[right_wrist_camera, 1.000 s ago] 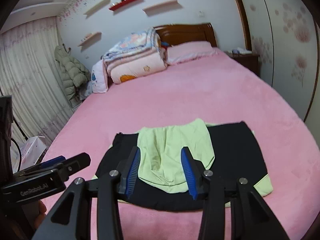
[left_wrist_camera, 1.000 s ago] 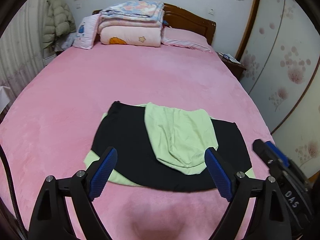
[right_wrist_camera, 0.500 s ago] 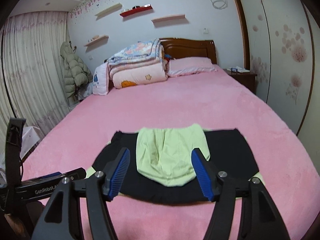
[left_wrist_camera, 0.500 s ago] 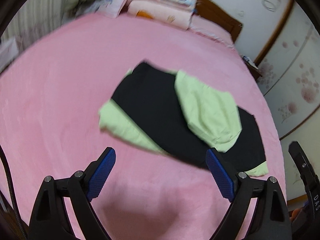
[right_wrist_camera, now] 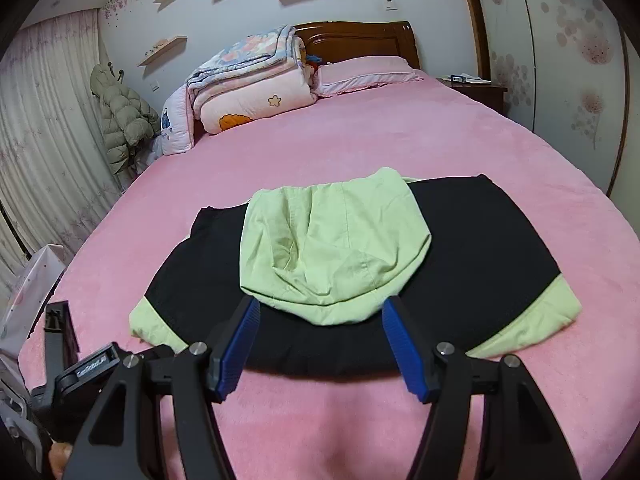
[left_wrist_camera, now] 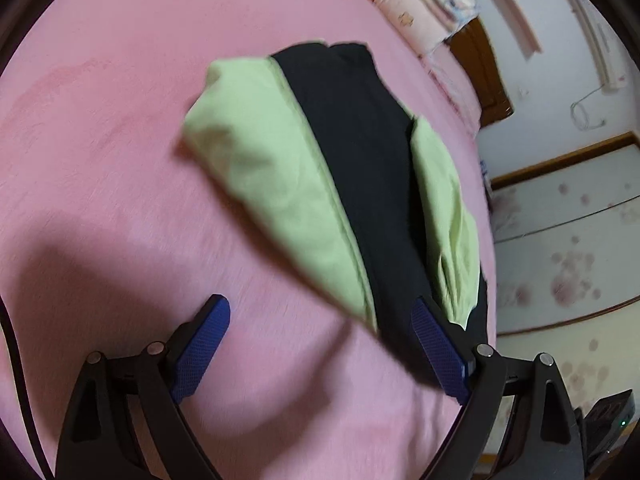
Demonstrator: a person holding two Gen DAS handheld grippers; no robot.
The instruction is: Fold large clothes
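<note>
A black and light-green hooded garment (right_wrist_camera: 472,248) lies folded flat on the pink bed (right_wrist_camera: 360,144), its green hood (right_wrist_camera: 332,248) laid over the black body and green sleeve ends showing at both sides. In the left wrist view the garment (left_wrist_camera: 352,168) appears tilted, seen from its left end, with a green sleeve (left_wrist_camera: 272,184) nearest. My left gripper (left_wrist_camera: 320,344) is open and empty, just above the bed at the garment's near corner. My right gripper (right_wrist_camera: 320,336) is open and empty, close to the garment's front edge below the hood. The left gripper's body (right_wrist_camera: 80,372) shows at lower left.
Folded quilts (right_wrist_camera: 256,84) and a pink pillow (right_wrist_camera: 368,72) lie at the wooden headboard (right_wrist_camera: 356,38). A nightstand (right_wrist_camera: 476,88) stands at the right, wardrobe doors (right_wrist_camera: 560,60) behind it. A padded coat (right_wrist_camera: 124,116) hangs by the curtain; a white bag (right_wrist_camera: 28,300) sits at the bed's left.
My left gripper has swung left and rolled, so it now looks at the garment from its left end. My right gripper has opened wider and come closer to the garment's front edge.
</note>
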